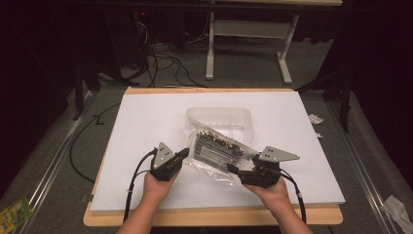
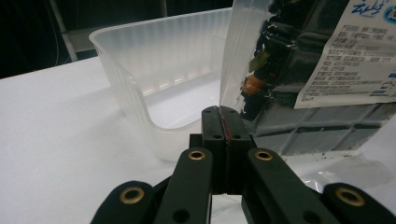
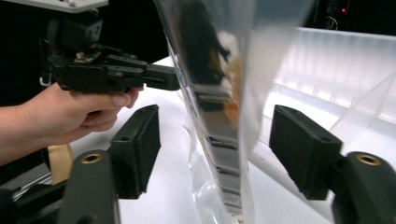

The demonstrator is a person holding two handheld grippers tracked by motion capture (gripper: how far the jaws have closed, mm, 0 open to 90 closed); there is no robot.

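Clear bag held up between two handheld grippers over white board.
Left gripper jaws pressed together on the edge of the clear plastic bag, dark tray inside; clear tub just behind on white board. Right gripper jaws spread wide, bag edge between them, not touching.

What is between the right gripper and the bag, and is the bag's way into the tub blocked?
Nothing visible. The right gripper is open with the bag already between its jaws, while the left gripper is shut on the bag's edge. The tub sits just behind the bag, open-topped and empty.
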